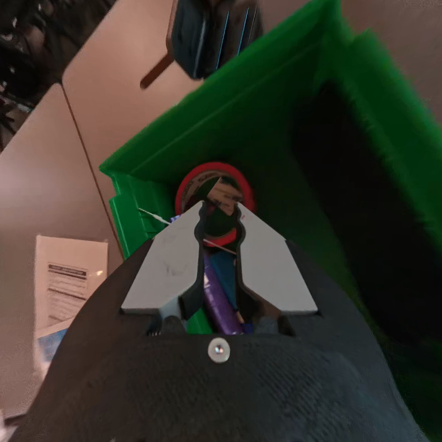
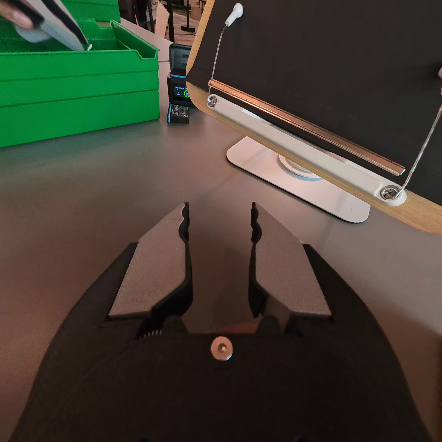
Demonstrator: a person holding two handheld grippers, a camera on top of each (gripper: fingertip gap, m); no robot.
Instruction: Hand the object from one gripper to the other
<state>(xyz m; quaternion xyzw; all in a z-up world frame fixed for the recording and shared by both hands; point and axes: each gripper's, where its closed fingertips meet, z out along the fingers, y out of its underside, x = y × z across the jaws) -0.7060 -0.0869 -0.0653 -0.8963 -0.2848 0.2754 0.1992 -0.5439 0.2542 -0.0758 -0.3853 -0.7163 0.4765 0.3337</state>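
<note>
Two tools: my left tool (image 1: 219, 216), part-open and empty, points into the bin (image 1: 239, 124) at the tape (image 1: 191, 189); my right tool (image 2: 220, 215) gapes, well apart.

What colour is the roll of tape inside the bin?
Red roll of tape, best seen in the left wrist view, inside the green bin.

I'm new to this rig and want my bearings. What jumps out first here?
The bright green bin at the table's left dominates, with the left gripper reaching into it toward a red tape roll among other items. The right gripper hovers over bare table, jaws apart and empty, beside a tilted black board on a white stand.
</note>
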